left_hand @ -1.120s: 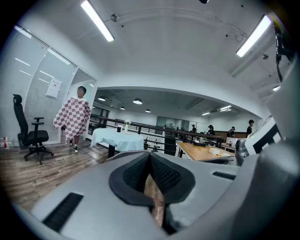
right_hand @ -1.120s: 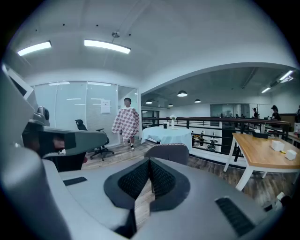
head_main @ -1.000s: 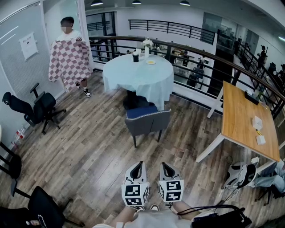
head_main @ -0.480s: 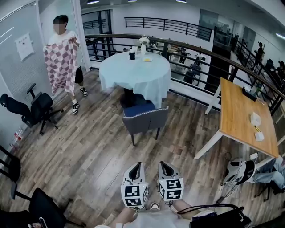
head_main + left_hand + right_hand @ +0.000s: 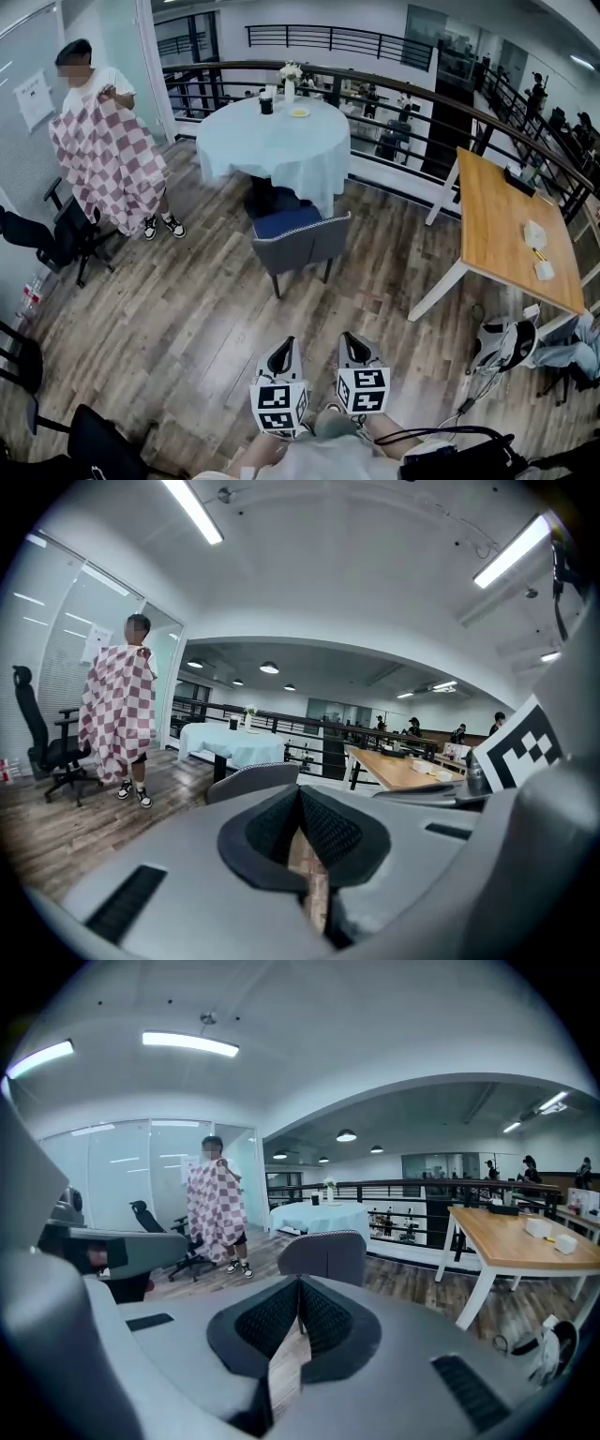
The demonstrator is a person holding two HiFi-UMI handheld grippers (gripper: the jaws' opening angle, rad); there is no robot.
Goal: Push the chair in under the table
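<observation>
A grey chair (image 5: 298, 246) with a blue seat stands on the wood floor, pulled out from a round table (image 5: 272, 145) under a pale blue cloth. Its back faces me; it shows ahead in the left gripper view (image 5: 251, 781) and the right gripper view (image 5: 323, 1255). My left gripper (image 5: 287, 345) and right gripper (image 5: 350, 340) are side by side low in the head view, both shut with nothing between the jaws, well short of the chair. The table shows beyond the chair in both gripper views (image 5: 230, 742) (image 5: 319, 1217).
A person (image 5: 105, 155) holding a checkered cloth stands left of the table. A wooden table (image 5: 511, 230) is at right, black office chairs (image 5: 52, 239) at left, a railing (image 5: 412, 94) behind. A bag (image 5: 502, 347) lies on the floor at right.
The view has drifted closer to the chair, both grippers keeping their place low in it. The person with the checkered cloth has walked left and nearer.
</observation>
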